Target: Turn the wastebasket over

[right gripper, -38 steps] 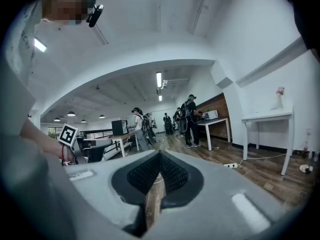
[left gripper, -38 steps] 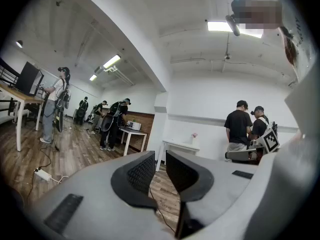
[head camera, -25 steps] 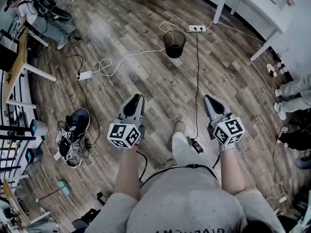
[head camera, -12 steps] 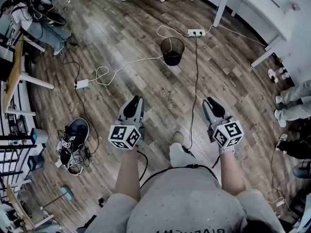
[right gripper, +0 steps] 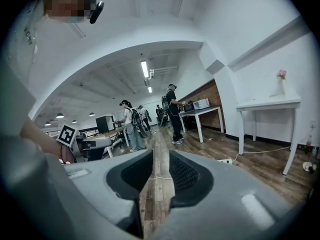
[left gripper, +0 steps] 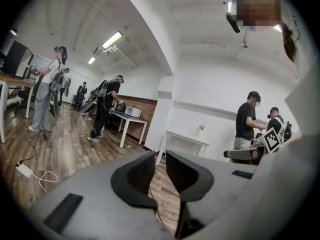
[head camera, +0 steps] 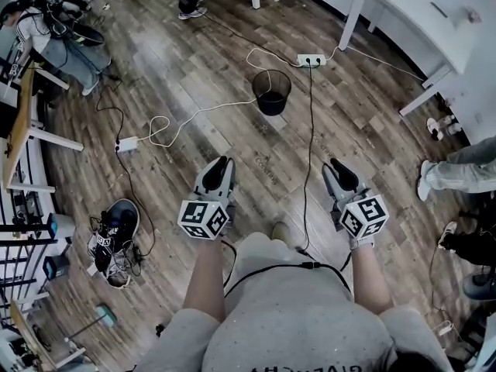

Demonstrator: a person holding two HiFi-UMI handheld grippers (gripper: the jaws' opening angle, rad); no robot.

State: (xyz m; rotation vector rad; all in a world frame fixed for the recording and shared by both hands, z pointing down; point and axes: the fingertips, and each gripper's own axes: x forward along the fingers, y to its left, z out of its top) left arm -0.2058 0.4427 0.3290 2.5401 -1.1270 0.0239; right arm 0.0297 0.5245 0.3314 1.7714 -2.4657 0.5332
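Note:
The wastebasket (head camera: 271,91) is a black mesh bin that stands upright, mouth up, on the wood floor ahead of me in the head view. Both grippers are held out level at waist height, well short of it. My left gripper (head camera: 222,163) (left gripper: 160,171) has its jaws a narrow gap apart, with only floor showing between them. My right gripper (head camera: 334,164) (right gripper: 161,171) is opening its jaws, and nothing is between them. The bin shows in neither gripper view.
A white power strip (head camera: 311,59) and its cables lie just beyond the bin, and another strip (head camera: 128,142) lies to the left. A white table (head camera: 411,10) stands at the far right. Shoes and gear (head camera: 115,235) are piled at the left. People's legs (head camera: 457,169) are at the right.
The person has walked forward, carrying both grippers along. The wastebasket has slid down the head view and lies nearer.

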